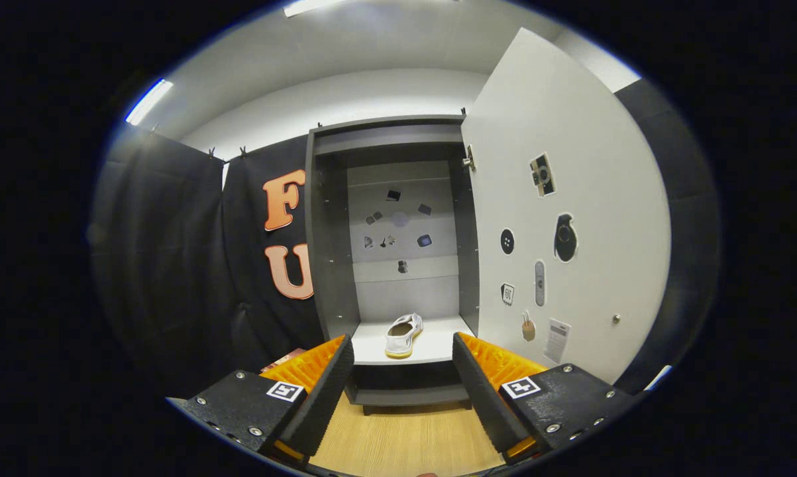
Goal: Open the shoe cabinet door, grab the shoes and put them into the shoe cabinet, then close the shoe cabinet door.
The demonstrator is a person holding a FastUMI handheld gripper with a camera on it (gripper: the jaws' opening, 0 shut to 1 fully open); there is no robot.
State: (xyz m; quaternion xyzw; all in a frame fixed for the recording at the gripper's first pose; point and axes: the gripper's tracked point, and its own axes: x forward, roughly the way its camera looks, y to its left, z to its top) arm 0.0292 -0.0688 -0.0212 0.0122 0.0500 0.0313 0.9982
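Looking forward along the gripper (pixel 403 371), its two fingers stand well apart with nothing between them, one on each side of the lower front edge of the shoe cabinet (pixel 332 265). That cabinet is a tall grey frame standing against the black cloth wall (pixel 173 265), and its door (pixel 570 199) is swung wide open to the right, the pale inner face turned toward the camera and carrying several stickers (pixel 565 237) of different shapes, with a hinge (pixel 468 159) showing at its upper inner corner and a small knob or screw (pixel 615 319) near its outer edge. On the cabinet's light shelf (pixel 438 344) lies a single white shoe (pixel 403 335) with a tan sole, resting flat and pointing toward the back panel, its heel toward the gripper. The shoe lies beyond the fingertips, roughly centred in the gap between them and apart from both. More small stickers (pixel 398 218) are scattered over the grey back panel above the shoe. Under the shelf is a dark recess, and below that a wooden floor (pixel 405 437) runs toward the camera between the fingers. A small reddish object (pixel 285 359) peeks out just beside the left finger; what it is cannot be told
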